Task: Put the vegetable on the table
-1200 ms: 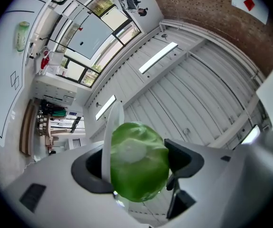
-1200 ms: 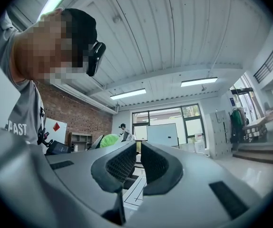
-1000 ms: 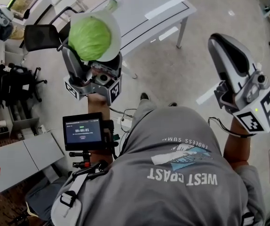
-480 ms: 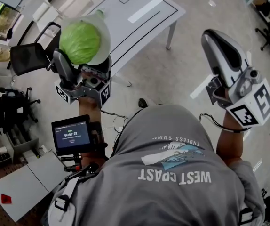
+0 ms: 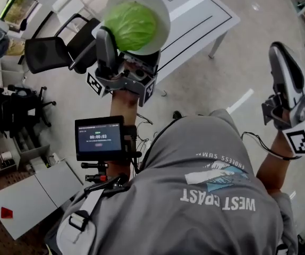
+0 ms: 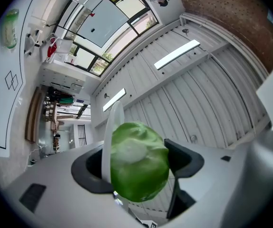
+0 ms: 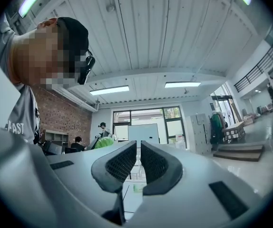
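Left gripper view | cabbage [image 6: 139, 171] clamped between left tongs [image 6: 137, 161] | right tongs [image 7: 138, 148] empty

Right claw [image 5: 280, 52] partly past right edge

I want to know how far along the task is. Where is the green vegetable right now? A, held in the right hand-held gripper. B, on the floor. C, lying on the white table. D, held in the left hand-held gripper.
D: the green vegetable sits clamped between the jaws of the left hand-held gripper, not yet set on the white table; the right hand-held gripper holds nothing.
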Demonstrator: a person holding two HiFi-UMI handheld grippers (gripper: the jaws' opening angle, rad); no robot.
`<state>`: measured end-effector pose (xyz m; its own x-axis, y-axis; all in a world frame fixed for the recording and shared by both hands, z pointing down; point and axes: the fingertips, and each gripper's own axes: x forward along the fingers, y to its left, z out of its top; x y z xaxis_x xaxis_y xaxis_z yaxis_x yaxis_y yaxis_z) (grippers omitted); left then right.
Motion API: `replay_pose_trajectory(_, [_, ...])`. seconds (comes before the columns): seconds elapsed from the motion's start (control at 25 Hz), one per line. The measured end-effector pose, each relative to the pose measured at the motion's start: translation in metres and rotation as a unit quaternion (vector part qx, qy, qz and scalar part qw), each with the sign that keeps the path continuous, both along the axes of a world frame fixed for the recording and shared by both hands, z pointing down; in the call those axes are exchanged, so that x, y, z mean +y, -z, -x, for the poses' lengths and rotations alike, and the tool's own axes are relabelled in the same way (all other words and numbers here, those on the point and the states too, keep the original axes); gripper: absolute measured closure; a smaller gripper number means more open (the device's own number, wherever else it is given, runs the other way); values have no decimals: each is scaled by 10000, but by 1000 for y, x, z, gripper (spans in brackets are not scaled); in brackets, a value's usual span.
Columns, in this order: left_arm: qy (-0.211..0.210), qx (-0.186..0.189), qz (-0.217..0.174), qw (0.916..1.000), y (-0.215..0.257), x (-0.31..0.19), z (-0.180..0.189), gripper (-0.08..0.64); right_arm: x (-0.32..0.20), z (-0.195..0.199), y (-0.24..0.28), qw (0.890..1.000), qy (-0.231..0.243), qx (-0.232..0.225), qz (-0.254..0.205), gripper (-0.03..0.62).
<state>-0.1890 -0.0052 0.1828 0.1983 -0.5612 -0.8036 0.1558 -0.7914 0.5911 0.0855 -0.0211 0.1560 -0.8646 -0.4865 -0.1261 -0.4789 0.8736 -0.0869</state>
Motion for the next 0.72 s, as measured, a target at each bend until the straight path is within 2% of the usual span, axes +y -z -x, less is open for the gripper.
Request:
replay_pose_trajectory(0.12, [-24, 26, 28, 10000, 1, -1, -7, 224, 1, -8, 2, 10000, -25, -4, 11, 581])
replay_pose_trajectory(0.4, [170, 15, 147, 9997, -3, -6, 6, 224, -13, 1, 2, 9999, 133, -39, 74, 581])
replay_pose_trajectory(0.72, [452, 40, 107, 9989, -4, -3, 26, 224, -22, 22, -1, 9991, 417, -26, 92, 581])
